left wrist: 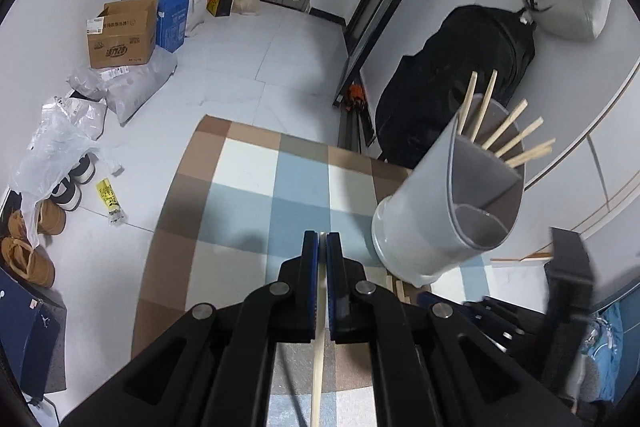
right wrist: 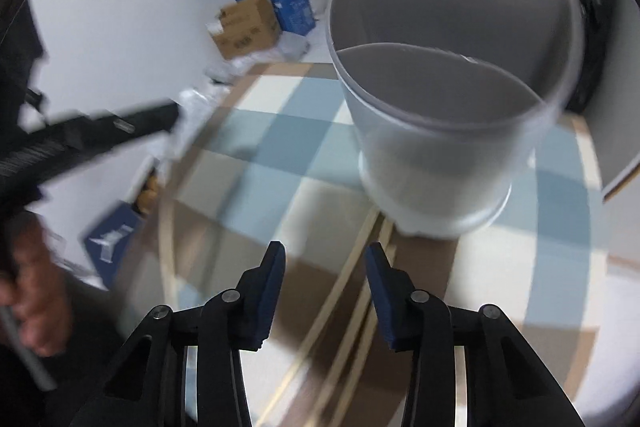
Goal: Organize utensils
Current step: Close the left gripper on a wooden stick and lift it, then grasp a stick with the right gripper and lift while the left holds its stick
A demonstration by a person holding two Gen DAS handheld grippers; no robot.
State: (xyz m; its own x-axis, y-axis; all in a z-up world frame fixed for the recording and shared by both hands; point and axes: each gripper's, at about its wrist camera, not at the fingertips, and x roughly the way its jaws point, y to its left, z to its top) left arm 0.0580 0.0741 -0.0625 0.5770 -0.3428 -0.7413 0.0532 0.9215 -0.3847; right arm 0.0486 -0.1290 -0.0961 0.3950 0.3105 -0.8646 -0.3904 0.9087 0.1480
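Observation:
My left gripper (left wrist: 322, 241) is shut on one wooden chopstick (left wrist: 318, 359), which runs back between the blue pads toward the camera. To its right a grey divided utensil holder (left wrist: 436, 211) stands on the checked tablecloth (left wrist: 248, 195). Several chopsticks (left wrist: 506, 133) stick out of its far compartment; the two nearer compartments look empty. My right gripper (right wrist: 325, 255) is open just above loose chopsticks (right wrist: 352, 279) that lie on the cloth in front of the holder (right wrist: 440, 131). These chopsticks pass under the gap between its fingers, and the pads do not press on them.
The table's curved edge (left wrist: 180, 171) falls off to a tiled floor with cardboard boxes (left wrist: 120, 35), plastic bags (left wrist: 60, 135) and shoes (left wrist: 40, 223). A black bag (left wrist: 452, 79) sits behind the holder. A hand (right wrist: 36, 287) and the blurred left gripper (right wrist: 100, 135) fill the left of the right wrist view.

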